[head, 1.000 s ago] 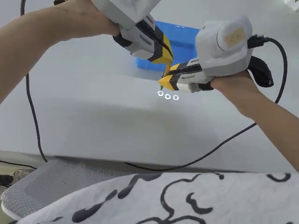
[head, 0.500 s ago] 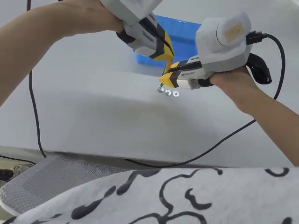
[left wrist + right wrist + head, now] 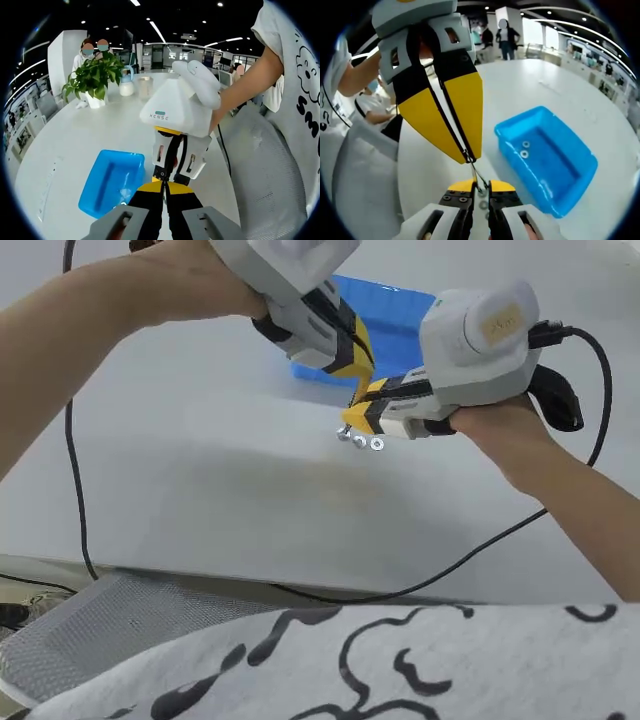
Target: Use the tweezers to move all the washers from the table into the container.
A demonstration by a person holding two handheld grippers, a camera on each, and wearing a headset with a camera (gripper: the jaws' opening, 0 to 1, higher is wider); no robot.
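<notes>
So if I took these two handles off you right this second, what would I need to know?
The left claw is shut on the tweezers, which point down at the table.
The right claw sits low over the table with its jaws either side of the tweezer tips. I cannot tell whether it squeezes them.
Things: three washers lie in a row on the table, right at the tips. The blue container stands just beyond.
Done: two washers lie in the container.
Left: the three on the table, and none looks lifted yet.
</notes>
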